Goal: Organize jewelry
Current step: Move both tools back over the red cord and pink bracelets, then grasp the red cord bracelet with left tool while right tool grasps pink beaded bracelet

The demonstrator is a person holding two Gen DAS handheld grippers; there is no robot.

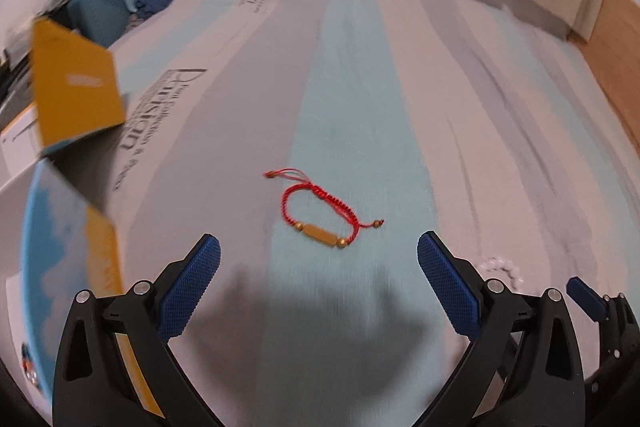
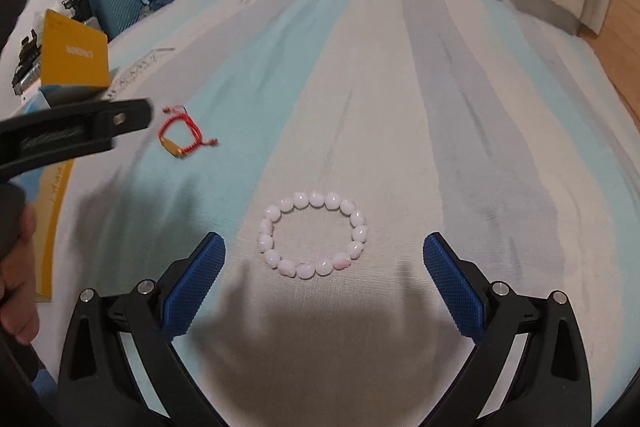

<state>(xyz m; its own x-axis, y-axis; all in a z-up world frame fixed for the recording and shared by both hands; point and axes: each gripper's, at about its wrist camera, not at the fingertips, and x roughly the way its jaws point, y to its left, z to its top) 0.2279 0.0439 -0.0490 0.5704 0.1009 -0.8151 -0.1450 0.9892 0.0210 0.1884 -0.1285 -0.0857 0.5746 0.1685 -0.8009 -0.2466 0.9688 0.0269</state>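
You have not put anything away yet: both your claws, left (image 1: 319,259) and right (image 2: 324,259), are wide apart and empty, the red bracelet (image 1: 320,217) and bead bracelet (image 2: 313,234) lie on the bed (image 2: 440,107) mid-frame.

Both wrist views look forward, close over bed (image 1: 360,75); share red bracelet (image 1: 320,211).

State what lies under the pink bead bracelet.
The pink bead bracelet lies flat on the striped bedspread, over a pale stripe. Nothing else shows beneath; fabric directly under the beads is covered.
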